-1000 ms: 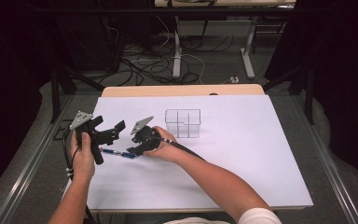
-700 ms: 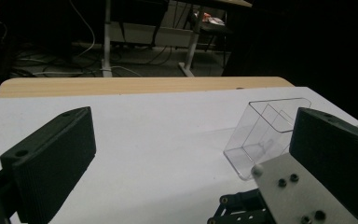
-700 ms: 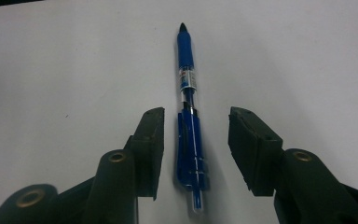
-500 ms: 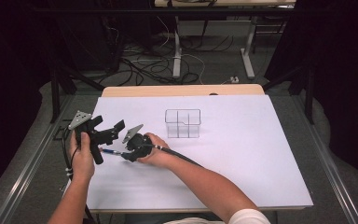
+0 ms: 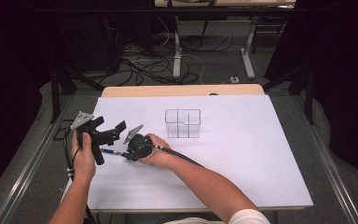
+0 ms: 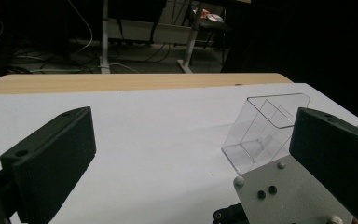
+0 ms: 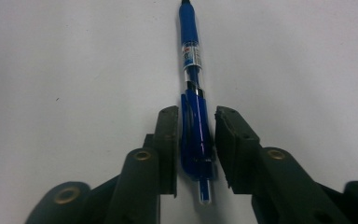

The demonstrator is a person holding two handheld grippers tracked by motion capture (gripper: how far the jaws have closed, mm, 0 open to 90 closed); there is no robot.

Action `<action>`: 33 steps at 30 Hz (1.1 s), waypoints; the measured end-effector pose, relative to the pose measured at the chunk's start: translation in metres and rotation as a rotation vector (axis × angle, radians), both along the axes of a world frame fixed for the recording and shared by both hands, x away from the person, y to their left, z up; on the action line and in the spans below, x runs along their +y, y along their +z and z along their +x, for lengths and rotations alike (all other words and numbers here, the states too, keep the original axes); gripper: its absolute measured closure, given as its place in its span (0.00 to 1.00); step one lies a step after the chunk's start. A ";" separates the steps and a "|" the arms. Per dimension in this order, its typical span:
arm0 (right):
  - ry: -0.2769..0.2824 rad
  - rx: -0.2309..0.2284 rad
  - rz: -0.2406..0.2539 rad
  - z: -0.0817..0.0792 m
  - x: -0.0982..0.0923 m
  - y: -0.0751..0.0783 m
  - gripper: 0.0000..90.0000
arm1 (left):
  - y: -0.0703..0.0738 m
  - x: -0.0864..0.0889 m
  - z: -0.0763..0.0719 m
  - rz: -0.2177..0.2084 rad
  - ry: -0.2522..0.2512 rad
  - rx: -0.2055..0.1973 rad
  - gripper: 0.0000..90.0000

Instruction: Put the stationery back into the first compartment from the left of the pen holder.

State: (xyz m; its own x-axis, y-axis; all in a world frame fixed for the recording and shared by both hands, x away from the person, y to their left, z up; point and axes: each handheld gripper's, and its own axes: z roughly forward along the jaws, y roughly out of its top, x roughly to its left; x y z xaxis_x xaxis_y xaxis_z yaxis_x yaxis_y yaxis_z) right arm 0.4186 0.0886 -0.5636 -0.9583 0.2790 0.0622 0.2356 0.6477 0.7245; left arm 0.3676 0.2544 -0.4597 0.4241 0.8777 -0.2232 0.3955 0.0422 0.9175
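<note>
Pen [image 7: 194,116] lies lengthwise between right gripper [image 7: 196,122] jaws, closed on it.

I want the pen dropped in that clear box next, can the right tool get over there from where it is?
Probably yes: the right tool holds the blue pen, and bare white table lies between it and the clear box.

Clear divided box [image 5: 182,123] upright on white table [image 5: 242,163].
</note>
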 end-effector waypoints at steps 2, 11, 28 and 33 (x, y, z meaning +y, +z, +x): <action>0.006 0.009 -0.008 -0.001 0.000 0.001 0.84 | 0.000 0.000 0.000 -0.001 0.000 0.000 0.00; -0.013 0.005 -0.003 -0.003 0.000 0.001 0.85 | -0.001 -0.001 0.000 0.000 0.000 0.001 0.00; -0.027 0.013 -0.009 -0.004 -0.006 0.008 0.85 | 0.002 0.006 -0.001 -0.010 0.017 -0.005 0.00; -0.047 0.021 0.015 -0.003 -0.015 0.012 0.85 | 0.003 0.006 -0.001 -0.008 0.019 -0.008 0.00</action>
State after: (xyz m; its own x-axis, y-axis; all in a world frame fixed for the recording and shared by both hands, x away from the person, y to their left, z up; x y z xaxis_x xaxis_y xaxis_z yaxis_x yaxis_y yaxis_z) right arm 0.4153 0.0733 -0.5517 -0.9427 0.3224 0.0864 0.2804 0.6247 0.7288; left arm 0.3666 0.2602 -0.4570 0.4090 0.8839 -0.2265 0.3871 0.0567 0.9203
